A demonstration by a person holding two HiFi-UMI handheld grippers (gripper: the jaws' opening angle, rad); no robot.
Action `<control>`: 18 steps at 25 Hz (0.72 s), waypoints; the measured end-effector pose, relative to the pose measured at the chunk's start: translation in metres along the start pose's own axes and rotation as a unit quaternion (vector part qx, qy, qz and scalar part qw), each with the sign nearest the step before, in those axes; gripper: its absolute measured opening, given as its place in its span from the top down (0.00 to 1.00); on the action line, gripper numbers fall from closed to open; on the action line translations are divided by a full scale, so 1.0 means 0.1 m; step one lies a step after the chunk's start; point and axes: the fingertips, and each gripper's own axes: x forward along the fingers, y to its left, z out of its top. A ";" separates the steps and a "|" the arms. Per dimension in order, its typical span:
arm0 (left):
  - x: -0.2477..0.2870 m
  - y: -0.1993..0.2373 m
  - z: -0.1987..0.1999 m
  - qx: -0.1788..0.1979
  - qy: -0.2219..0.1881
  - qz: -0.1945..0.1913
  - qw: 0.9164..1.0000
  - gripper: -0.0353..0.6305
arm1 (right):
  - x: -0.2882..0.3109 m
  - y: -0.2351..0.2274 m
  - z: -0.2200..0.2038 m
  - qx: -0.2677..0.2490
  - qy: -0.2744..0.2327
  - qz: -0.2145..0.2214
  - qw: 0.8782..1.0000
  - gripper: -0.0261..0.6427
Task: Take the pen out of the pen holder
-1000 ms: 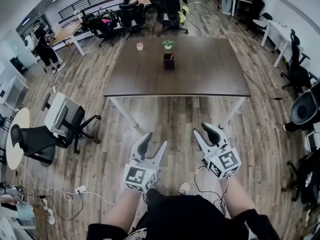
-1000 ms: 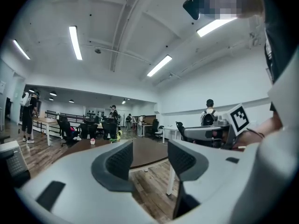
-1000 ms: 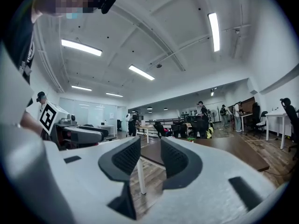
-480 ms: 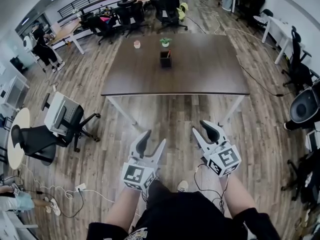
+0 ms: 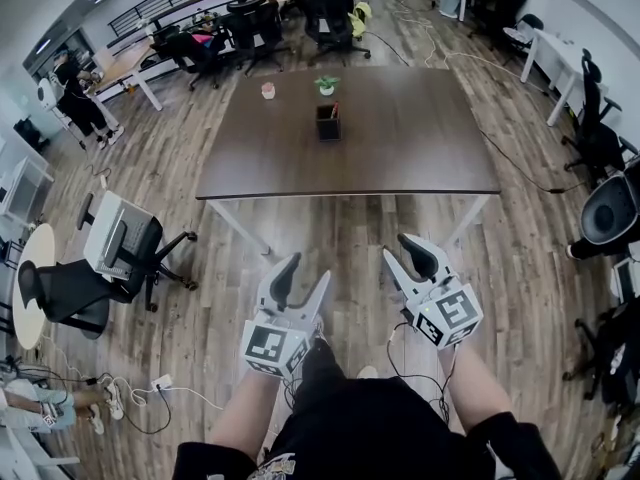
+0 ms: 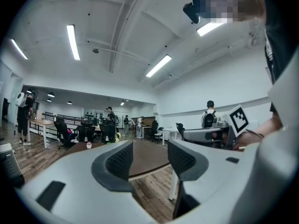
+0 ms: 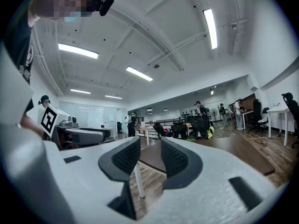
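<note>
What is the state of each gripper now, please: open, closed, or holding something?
Left gripper: open, holding nothing.
Right gripper: open, holding nothing.

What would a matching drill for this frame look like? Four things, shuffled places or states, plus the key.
Things:
1. pen holder
2. potted plant
3. small pink cup
4. left gripper

Places or states:
A. open and empty, over the floor, short of the table
B. on the table's far part, left of the greenery
C. dark box, closest of the three tabletop items to the near edge
D. just beyond the dark box

Pairs: 1-C, 2-D, 3-B, 4-A
</note>
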 end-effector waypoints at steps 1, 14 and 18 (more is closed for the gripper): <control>0.04 0.06 0.01 0.000 -0.001 0.000 1.000 0.63 | 0.06 -0.02 0.01 -0.001 0.000 -0.001 1.000 0.75; 1.01 1.47 -0.09 -0.010 -0.005 -0.038 0.999 0.63 | 1.63 -0.48 -0.07 0.002 0.013 -0.035 0.999 0.75; 1.34 2.01 -0.07 -0.015 0.006 -0.049 0.999 0.63 | 2.21 -0.63 -0.13 0.008 0.024 -0.050 0.998 0.75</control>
